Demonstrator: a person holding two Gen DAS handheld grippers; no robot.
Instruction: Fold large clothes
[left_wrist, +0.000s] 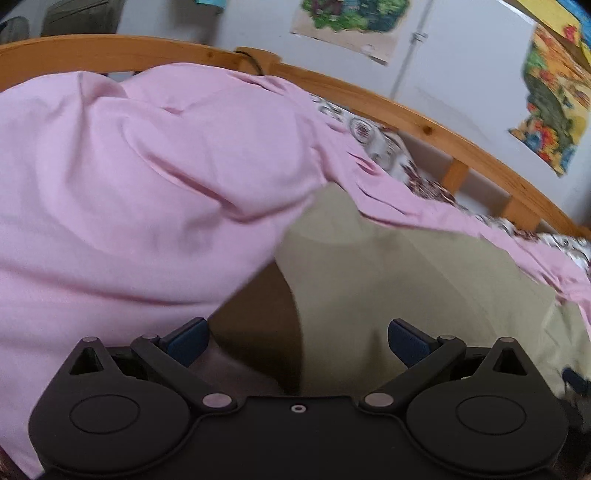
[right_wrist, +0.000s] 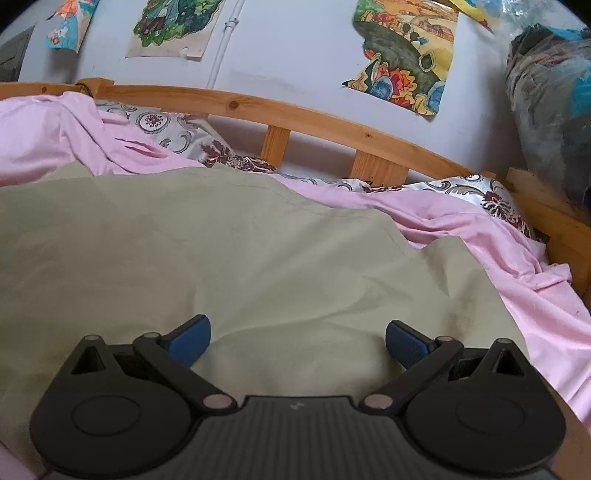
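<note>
Blue-padded fingers of the right gripper stand wide apart with nothing between them, poised just above a khaki-green garment that lies spread out and lightly creased. On the other side, the left gripper also has its fingers parted and empty; below them the same garment shows a darker fold where one edge turns under.

A pink sheet bulges up close on the left of the left wrist view, overlapping the garment's near edge, and in the right wrist view the sheet runs rumpled along the garment's far and right sides. Beyond it lies a silvery patterned cover with dark red motifs, bunched against a wooden bed rail with upright slats. Behind the rail, a pale wall carries colourful torn-edged posters and a thin white pipe. A dark bundled mass sits at the far right; what it is cannot be told.
</note>
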